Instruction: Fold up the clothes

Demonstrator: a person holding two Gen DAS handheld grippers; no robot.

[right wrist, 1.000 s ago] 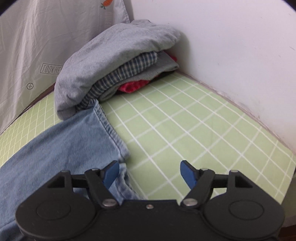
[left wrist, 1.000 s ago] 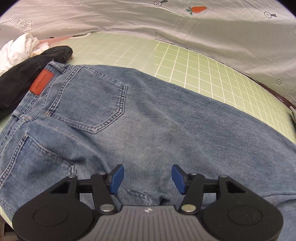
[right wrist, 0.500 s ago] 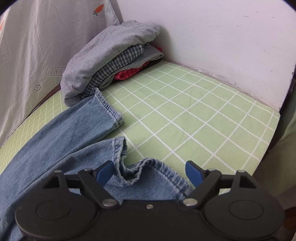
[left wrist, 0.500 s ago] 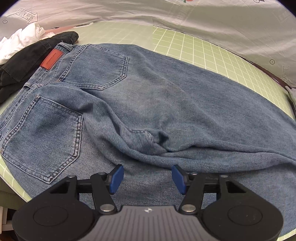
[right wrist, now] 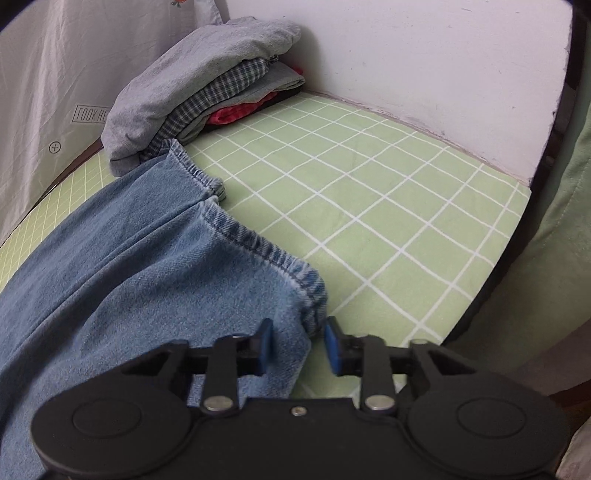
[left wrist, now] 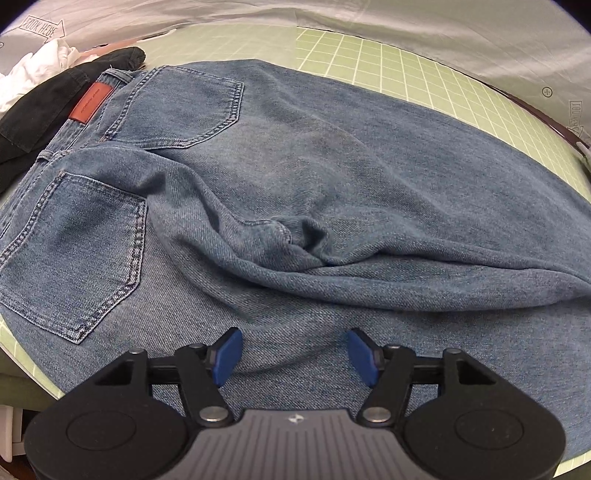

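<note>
Blue jeans [left wrist: 332, 177] lie back side up on the green checked mat [left wrist: 424, 74], waistband to the left, crumpled at the crotch. My left gripper [left wrist: 295, 356] is open and empty, just above the near leg's thigh. In the right wrist view the two leg hems [right wrist: 258, 243] lie side by side on the mat [right wrist: 388, 192]. My right gripper [right wrist: 297, 347] is half closed around the near hem's corner; its pads [right wrist: 266, 343] flank the denim with a gap left.
A dark garment [left wrist: 44, 103] and white cloth [left wrist: 33, 70] lie beside the waistband. A stack of folded clothes [right wrist: 199, 88] sits in the far corner by the white wall [right wrist: 424, 55]. A grey printed sheet [left wrist: 406, 22] hangs behind. The mat's edge [right wrist: 491, 273] is at right.
The right gripper has narrowed and moved onto the near hem corner, and the near leg has flattened out. The left gripper has drawn back slightly, staying open over the thigh.
</note>
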